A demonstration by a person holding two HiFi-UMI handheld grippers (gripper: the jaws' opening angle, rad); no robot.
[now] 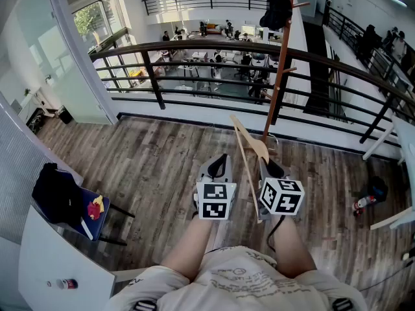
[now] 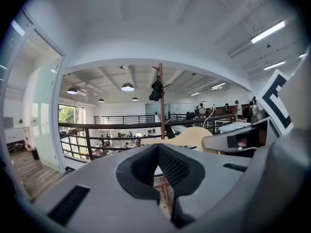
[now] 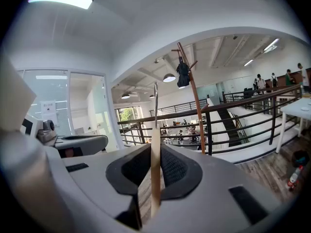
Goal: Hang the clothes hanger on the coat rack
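Chair: at the far left a blue chair [image 1: 98, 220] carries a dark garment [image 1: 56, 193]. It is well apart from me and plays no part in the task.

Left gripper [image 2: 156, 168]: my fingers are drawn together on nothing, with only a slit of floor showing between the pads. I hold it low, just beside its partner, probably so that it does not foul the load.

Clothes hanger [image 3: 155, 154]: it is wooden and seen edge-on in the right gripper view, with its metal hook [image 3: 155, 98] standing above the jaws. In the head view it slants up and leftward from my hand.

Right gripper [image 3: 154, 165]: my fingers are clamped on the hanger's wooden body. I judge that gripping the wood rather than the wire leaves the hook free to catch a peg.

Coat rack [image 1: 281, 63]: it is a brown pole standing at the railing [image 1: 194, 46], ahead and slightly to my right. Short pegs branch from it and a black garment [image 1: 278, 8] hangs at the top. The hook touches no peg yet.

Stage: I judge this to be carrying and approach. The hanger must be raised to peg height with the hook turned toward the pole.

Right margin: a white table [image 1: 406, 149] stands here, with a bottle [image 1: 364, 202] lying on the wooden floor near it.
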